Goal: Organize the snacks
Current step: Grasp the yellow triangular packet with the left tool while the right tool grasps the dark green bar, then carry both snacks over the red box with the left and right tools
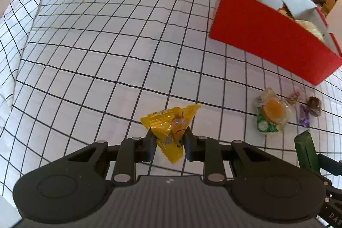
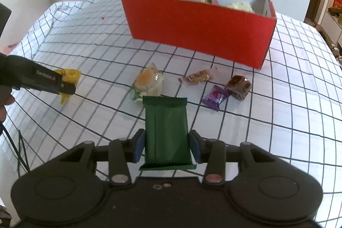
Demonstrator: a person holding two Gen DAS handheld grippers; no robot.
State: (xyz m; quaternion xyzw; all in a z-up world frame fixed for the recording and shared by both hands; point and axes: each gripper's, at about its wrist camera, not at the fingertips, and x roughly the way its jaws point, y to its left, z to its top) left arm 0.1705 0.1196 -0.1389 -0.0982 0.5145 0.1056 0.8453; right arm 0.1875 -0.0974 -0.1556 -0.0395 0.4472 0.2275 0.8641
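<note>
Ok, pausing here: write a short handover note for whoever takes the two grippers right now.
Left gripper: shut on the yellow packet.
Right gripper: shut on the green bar.
Red box: on the checked cloth, already holding a few snacks.
Left on the cloth, in front of the box: the orange cake, tan candy, purple candy, brown cube.
Likely next: drop both held snacks in the box, then collect the four loose ones.

Colours on my two feeds

I see a white tablecloth [image 1: 106, 46] gridded in black, a red box [image 2: 198, 29] with pale inner walls, a yellow packet [image 1: 171, 129], a dark green wrapper [image 2: 166, 134], a purple candy [image 2: 214, 98], and blue pads [image 2: 139, 147].
</note>
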